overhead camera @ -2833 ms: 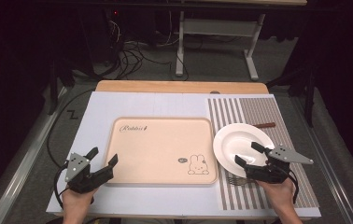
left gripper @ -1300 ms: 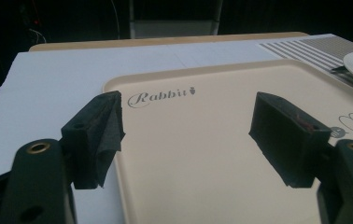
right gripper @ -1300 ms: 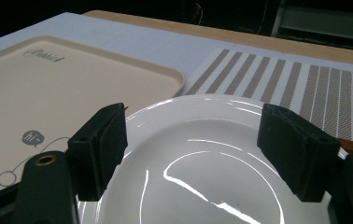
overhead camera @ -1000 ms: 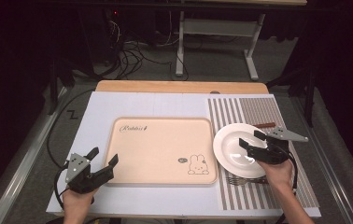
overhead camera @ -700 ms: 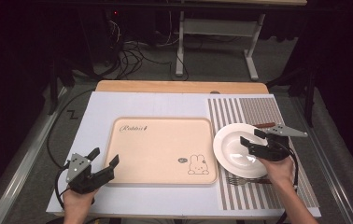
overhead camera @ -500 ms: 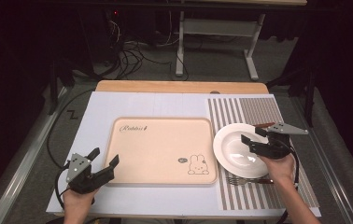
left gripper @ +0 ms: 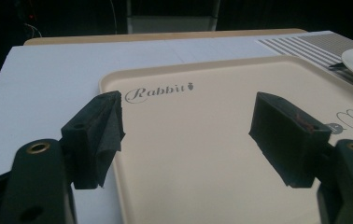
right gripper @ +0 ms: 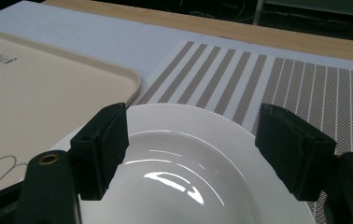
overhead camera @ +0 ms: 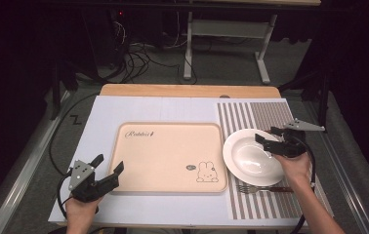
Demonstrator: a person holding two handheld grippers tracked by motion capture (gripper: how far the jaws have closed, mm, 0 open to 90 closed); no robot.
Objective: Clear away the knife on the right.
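the right gripper (overhead camera: pixel 275 140) hangs over the right side of the white plate (overhead camera: pixel 251 158), its fingers (right gripper: pixel 103 144) spread wide and just now opening a touch further, with the plate's bowl under the gap and nothing pinched; the plate sits on the striped mat (overhead camera: pixel 270 117) on the right part of the counter (overhead camera: pixel 104 112), its left rim just beside the beige tray (overhead camera: pixel 168 156); a fork (overhead camera: pixel 263 188) lies on the mat at the near edge of the plate; the left gripper (overhead camera: pixel 107 170) rests at the tray's near left corner, fingers (left gripper: pixel 284 135) spread apart and holding nothing, one over the white counter sheet and one over the tray; the tray carries the word rabbit and a small bunny drawing (overhead camera: pixel 207 172) near its right corner; a person's hands grip both tools from the near side.
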